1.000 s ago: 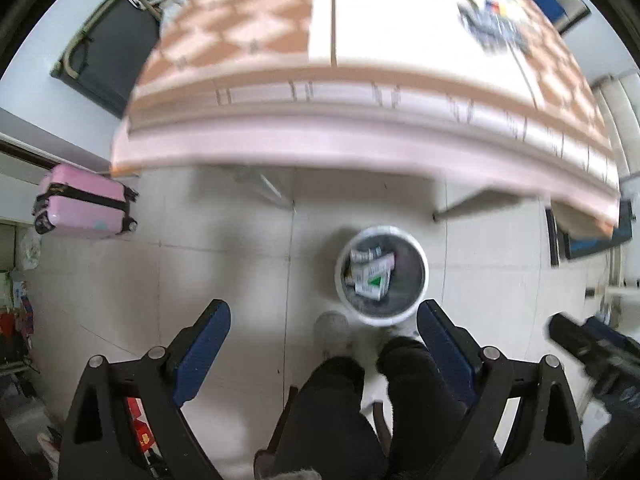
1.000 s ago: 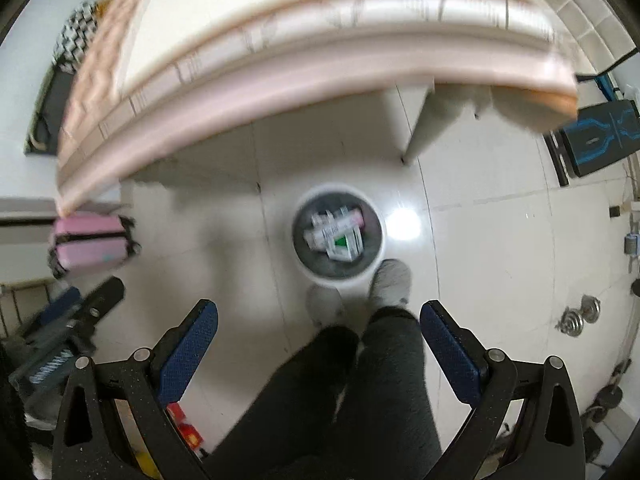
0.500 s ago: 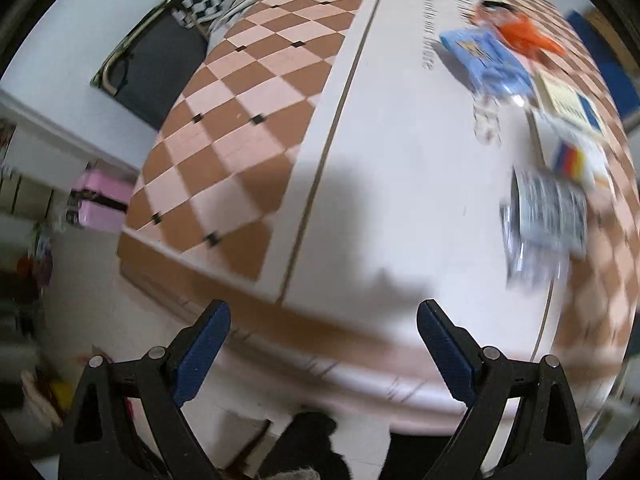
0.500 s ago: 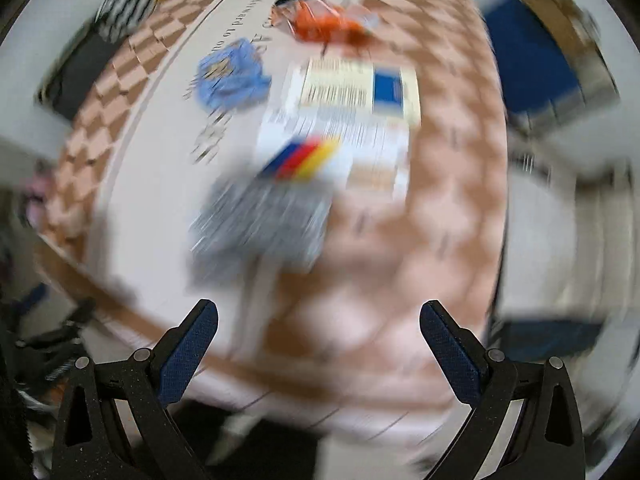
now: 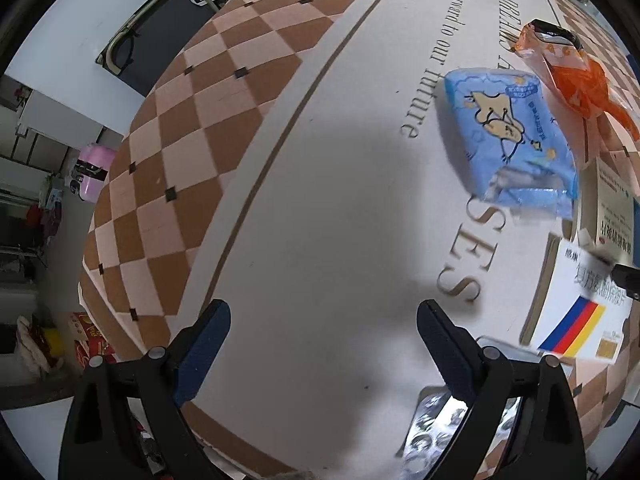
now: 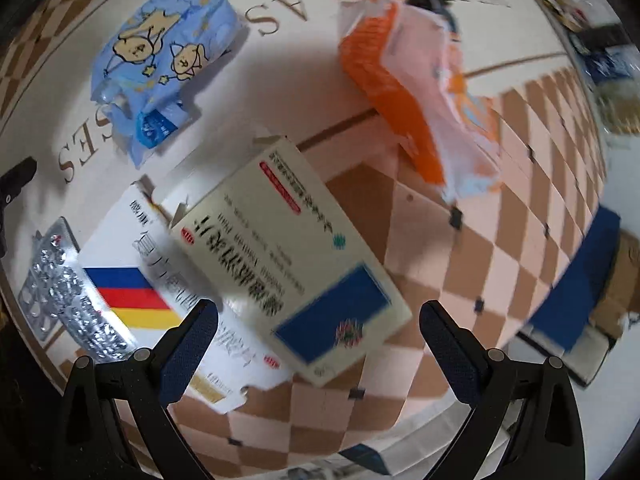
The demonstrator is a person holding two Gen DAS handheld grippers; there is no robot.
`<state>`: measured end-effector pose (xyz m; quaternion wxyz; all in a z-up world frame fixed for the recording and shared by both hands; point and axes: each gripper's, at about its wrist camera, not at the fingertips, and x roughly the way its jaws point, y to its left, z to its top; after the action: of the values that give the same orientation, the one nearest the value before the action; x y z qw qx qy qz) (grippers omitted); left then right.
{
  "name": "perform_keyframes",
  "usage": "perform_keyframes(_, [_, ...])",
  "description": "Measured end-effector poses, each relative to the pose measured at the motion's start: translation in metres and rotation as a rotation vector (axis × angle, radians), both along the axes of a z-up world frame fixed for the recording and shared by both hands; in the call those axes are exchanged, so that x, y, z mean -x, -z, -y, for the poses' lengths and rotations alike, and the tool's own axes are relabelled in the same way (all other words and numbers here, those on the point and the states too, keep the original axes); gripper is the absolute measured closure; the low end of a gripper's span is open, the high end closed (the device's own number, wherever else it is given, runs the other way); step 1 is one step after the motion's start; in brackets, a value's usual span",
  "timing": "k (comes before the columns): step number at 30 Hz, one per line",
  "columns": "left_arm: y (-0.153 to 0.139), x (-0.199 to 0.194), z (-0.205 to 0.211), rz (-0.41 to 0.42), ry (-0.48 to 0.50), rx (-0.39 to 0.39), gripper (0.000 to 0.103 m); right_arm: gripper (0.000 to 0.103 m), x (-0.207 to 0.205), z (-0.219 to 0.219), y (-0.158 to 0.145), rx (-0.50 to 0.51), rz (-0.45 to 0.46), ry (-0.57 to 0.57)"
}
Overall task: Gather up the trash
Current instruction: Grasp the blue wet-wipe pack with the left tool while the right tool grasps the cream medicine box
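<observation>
Tablecloth point(image 5: 320, 220): matt, smooth printed sheet.
Blue packet point(image 6: 160, 64): thin glossy plastic film, crinkled, at upper left of the right wrist view.
Orange wrapper point(image 6: 416, 92): crumpled plastic film.
Medicine boxes point(image 6: 288, 256): smooth printed card.
Blister pack point(image 6: 68, 292): shiny embossed foil.
Gripper pads point(image 6: 188, 348): matt blue.

Checkered brown-and-pink tablecloth point(image 5: 168, 152) over a table, white wall point(image 5: 80, 12) behind, pink suitcase point(image 5: 90, 170) beside it.
</observation>
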<state>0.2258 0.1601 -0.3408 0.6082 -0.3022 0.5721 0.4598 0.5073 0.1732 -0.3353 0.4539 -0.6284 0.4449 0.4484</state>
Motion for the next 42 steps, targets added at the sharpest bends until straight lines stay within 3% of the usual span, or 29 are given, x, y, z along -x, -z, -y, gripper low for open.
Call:
perform_keyframes(9, [0.004, 0.004, -0.015, -0.022, -0.016, 0.015, 0.008, 0.001, -0.026, -0.012, 0.017, 0.022, -0.196, 0.023])
perform_keyframes(21, [0.004, -0.013, -0.009, -0.038, 0.018, 0.019, 0.008, 0.0, -0.033, -0.005, 0.015, -0.004, -0.237, 0.019])
perform_keyframes(23, [0.003, -0.017, -0.007, -0.042, 0.021, 0.021, 0.008, 0.0, -0.013, -0.012, 0.018, -0.004, -0.233, 0.016])
perform_keyframes(26, [0.001, -0.02, -0.003, -0.025, 0.023, 0.041, 0.008, 0.0, -0.014, -0.012, 0.019, -0.007, -0.235, 0.031])
perform_keyframes(32, [-0.024, -0.034, -0.013, 0.095, 0.044, 0.041, 0.008, 0.004, -0.052, -0.009, 0.014, -0.042, -0.197, 0.214])
perform_keyframes(39, [-0.036, -0.072, -0.033, 0.203, 0.045, 0.084, 0.008, 0.004, -0.112, 0.023, 0.015, -0.061, -0.155, 0.516])
perform_keyframes(42, [-0.039, -0.089, -0.041, 0.233, 0.048, 0.091, 0.008, 0.004, -0.126, 0.031, 0.013, -0.078, -0.206, 0.603])
